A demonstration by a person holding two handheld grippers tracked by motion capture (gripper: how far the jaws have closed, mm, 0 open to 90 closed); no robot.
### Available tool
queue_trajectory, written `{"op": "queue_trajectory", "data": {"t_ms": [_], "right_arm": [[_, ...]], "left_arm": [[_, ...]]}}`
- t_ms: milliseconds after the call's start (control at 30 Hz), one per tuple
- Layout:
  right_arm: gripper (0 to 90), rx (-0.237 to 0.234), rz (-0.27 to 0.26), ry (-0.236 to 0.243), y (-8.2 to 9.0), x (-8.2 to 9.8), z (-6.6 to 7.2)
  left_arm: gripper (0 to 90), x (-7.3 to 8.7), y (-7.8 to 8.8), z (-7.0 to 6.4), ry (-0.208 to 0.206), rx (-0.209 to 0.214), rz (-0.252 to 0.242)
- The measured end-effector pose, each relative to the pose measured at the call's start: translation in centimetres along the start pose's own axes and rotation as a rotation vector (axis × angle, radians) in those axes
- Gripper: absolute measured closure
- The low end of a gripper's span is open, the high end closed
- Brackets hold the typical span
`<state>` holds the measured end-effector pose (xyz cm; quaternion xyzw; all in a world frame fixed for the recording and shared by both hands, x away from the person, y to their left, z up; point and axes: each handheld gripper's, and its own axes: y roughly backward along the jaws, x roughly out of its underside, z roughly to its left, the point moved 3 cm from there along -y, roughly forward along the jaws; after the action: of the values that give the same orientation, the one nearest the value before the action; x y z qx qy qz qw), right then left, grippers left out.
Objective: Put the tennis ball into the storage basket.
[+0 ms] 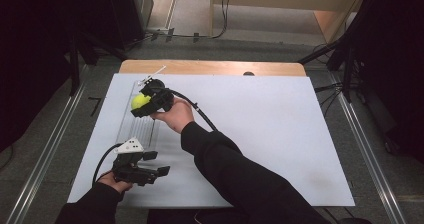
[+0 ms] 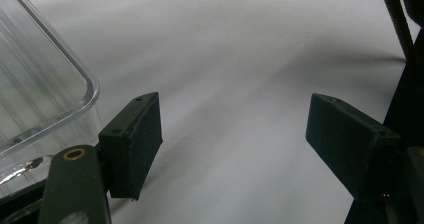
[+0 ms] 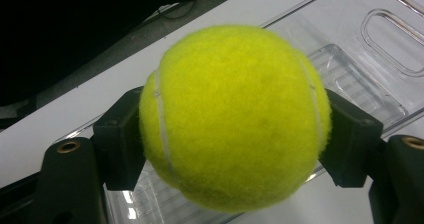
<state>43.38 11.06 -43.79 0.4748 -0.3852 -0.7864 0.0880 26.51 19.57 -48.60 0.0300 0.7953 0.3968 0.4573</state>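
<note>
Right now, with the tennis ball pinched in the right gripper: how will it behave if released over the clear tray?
The tennis ball is round, so it will likely roll once freed. Its fuzzy felt probably grips well in the right gripper, so a slip seems unlikely. The clear tray has ribs and raised walls that may check rolling, though it could bounce first.
</note>
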Motion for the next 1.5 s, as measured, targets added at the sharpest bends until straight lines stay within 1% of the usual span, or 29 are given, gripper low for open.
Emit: {"op": "queue_trajectory", "data": {"t_ms": [233,567,833,1000,1200,1333,1367,1400,1500], "right_arm": [[23.1,0.0,-0.003,-0.014,-0.4,0.0,0.0],[23.1,0.006,0.018,-0.025,-1.0,0.2,-0.1],[23.0,0.007,0.029,-0.009,-1.7,0.5,0.0],[22.9,0.023,0.05,0.005,-2.3,0.8,0.0],[22.8,0.023,0.055,0.014,-2.7,0.9,0.2],[22.7,0.03,0.059,0.006,-2.8,0.9,0.2],[22.7,0.029,0.059,0.007,-2.9,0.9,0.2],[22.7,0.025,0.058,-0.002,-2.9,0.9,0.1],[22.7,0.024,0.056,-0.002,-2.9,0.9,0.1]], "left_arm": [[23.4,0.0,0.0,0.0,0.0,0.0,-0.002],[23.4,0.0,0.0,0.0,0.001,0.002,-0.003],[23.4,0.0,0.0,0.0,0.0,0.003,0.0],[23.4,0.0,0.0,0.0,-0.001,0.003,-0.001],[23.4,0.0,0.1,0.0,0.0,0.003,-0.001],[23.4,0.0,0.1,0.0,-0.002,0.002,0.001],[23.4,0.0,0.1,0.0,-0.001,0.002,0.0],[23.4,0.0,0.1,0.0,-0.001,0.001,0.0],[23.4,0.0,0.1,0.0,-0.001,0.002,0.0]]}}
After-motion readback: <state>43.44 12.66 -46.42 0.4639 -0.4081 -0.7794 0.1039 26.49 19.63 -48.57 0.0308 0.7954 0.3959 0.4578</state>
